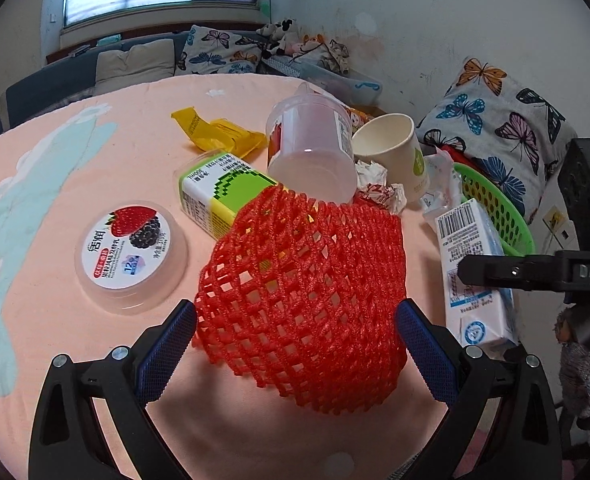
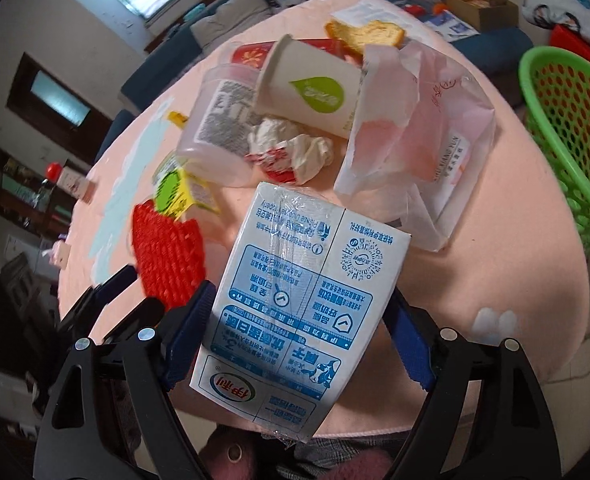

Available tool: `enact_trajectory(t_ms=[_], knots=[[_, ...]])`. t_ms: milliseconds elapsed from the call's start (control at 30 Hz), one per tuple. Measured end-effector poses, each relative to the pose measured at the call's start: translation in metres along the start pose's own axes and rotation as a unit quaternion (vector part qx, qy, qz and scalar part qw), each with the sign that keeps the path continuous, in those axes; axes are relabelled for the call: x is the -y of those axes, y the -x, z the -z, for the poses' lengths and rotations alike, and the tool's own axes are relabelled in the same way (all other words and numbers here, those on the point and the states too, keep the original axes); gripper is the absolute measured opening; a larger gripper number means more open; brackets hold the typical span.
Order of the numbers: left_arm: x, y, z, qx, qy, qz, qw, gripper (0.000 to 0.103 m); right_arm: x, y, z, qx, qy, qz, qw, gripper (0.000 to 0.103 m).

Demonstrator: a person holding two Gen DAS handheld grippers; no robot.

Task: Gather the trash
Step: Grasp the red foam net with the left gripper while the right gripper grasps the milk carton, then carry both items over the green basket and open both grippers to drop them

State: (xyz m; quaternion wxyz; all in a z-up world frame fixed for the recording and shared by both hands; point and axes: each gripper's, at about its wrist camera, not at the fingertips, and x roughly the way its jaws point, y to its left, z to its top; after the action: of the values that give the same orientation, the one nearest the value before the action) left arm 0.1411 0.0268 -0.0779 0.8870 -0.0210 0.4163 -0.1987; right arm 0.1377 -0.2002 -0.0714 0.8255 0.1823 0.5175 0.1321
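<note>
We hold the milk carton (image 2: 291, 312) in the right hand-held gripper (image 2: 295, 332) and the red foam net (image 1: 303, 300) in the left hand-held gripper (image 1: 295, 344); the green basket (image 2: 567, 140) at 2 o'clock looks empty, and cups and wrappers remain on the worktop (image 2: 495, 260).

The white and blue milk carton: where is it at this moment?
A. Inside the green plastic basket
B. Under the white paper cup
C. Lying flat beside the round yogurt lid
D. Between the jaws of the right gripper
D. In the right wrist view the white and blue milk carton sits between the blue pads of the right gripper, raised above the pink tablecloth; the green plastic basket stands apart at the table edge.
</note>
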Motion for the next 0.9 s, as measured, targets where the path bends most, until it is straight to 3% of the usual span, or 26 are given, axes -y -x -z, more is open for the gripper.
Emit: enact_trajectory(t_ms=[167, 433, 500, 700, 767, 900], knots=[[0.004, -0.009, 0.001, -0.012, 0.002, -0.004, 0.9999, 0.095, -0.003, 0.005, 0.007, 0.002, 0.023, -0.014, 1.000, 0.082], [0.012, -0.011, 0.003, -0.023, -0.004, 0.001, 0.9997, 0.066, 0.006, 0.029, 0.013, 0.023, 0.044, -0.015, 0.999, 0.082], [0.014, -0.010, 0.005, -0.023, -0.004, 0.008, 0.9997, 0.052, 0.010, 0.036, 0.014, 0.030, 0.045, -0.015, 0.998, 0.082], [0.024, 0.000, 0.007, -0.022, -0.004, 0.029, 0.9993, 0.025, 0.023, 0.056, 0.014, 0.056, 0.047, -0.012, 0.997, 0.082], [0.028, 0.004, 0.005, -0.022, -0.003, 0.037, 0.9991, 0.019, 0.030, 0.062, 0.013, 0.066, 0.046, -0.008, 0.997, 0.082], [0.041, 0.017, -0.002, -0.010, -0.016, 0.042, 0.9989, 0.017, 0.046, 0.075, 0.007, 0.085, 0.039, 0.000, 0.996, 0.082]])
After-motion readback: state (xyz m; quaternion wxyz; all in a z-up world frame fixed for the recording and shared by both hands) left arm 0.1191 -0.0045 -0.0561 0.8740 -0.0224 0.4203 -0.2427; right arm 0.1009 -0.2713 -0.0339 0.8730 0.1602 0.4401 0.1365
